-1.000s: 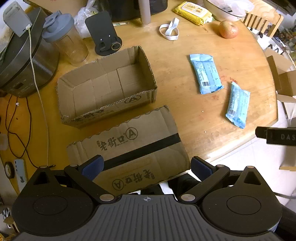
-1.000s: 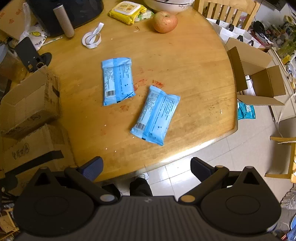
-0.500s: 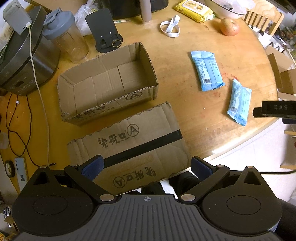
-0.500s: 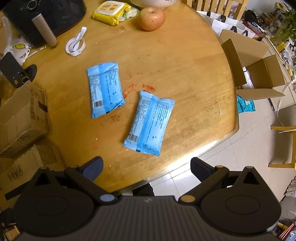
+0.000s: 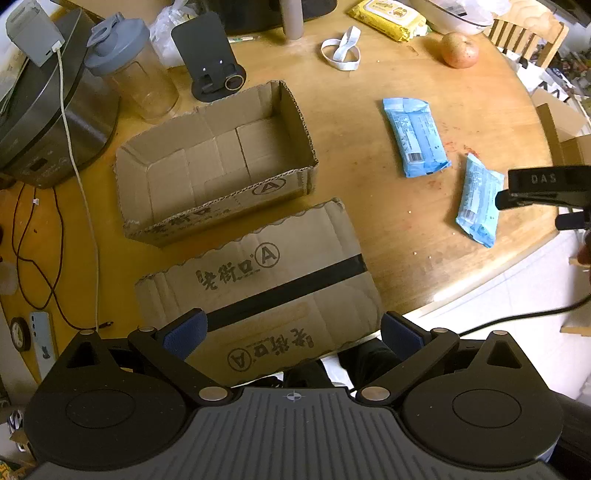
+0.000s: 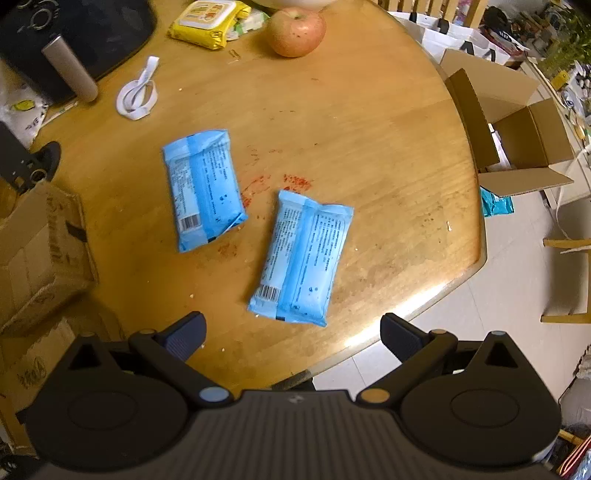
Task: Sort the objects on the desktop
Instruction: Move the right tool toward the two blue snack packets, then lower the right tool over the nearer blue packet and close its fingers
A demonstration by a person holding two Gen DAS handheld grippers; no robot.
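Two blue packets lie on the round wooden table. The near packet (image 6: pixel 303 258) lies just ahead of my right gripper (image 6: pixel 291 332), which is open and empty above the table's front edge. The far packet (image 6: pixel 203 188) lies to its left. Both also show in the left wrist view, near (image 5: pixel 478 201) and far (image 5: pixel 413 136). An open cardboard box (image 5: pixel 218 162) is empty, with a flat cardboard lid (image 5: pixel 258 284) in front of it. My left gripper (image 5: pixel 291 332) is open and empty over the lid's front edge. The right gripper's body (image 5: pixel 546 186) shows beside the near packet.
An apple (image 6: pixel 295 31), a yellow wipes pack (image 6: pixel 208 22), a white strap loop (image 6: pixel 138 96), a phone stand (image 5: pixel 210 62), a shaker bottle (image 5: pixel 133 70) and a dark appliance (image 5: pixel 44 110) stand around the table's back. An open box (image 6: pixel 513 129) stands on the floor at right.
My right gripper has moved forward and down towards the near blue packet, which now looks larger and closer. My left gripper has drawn back slightly. Both stay open.
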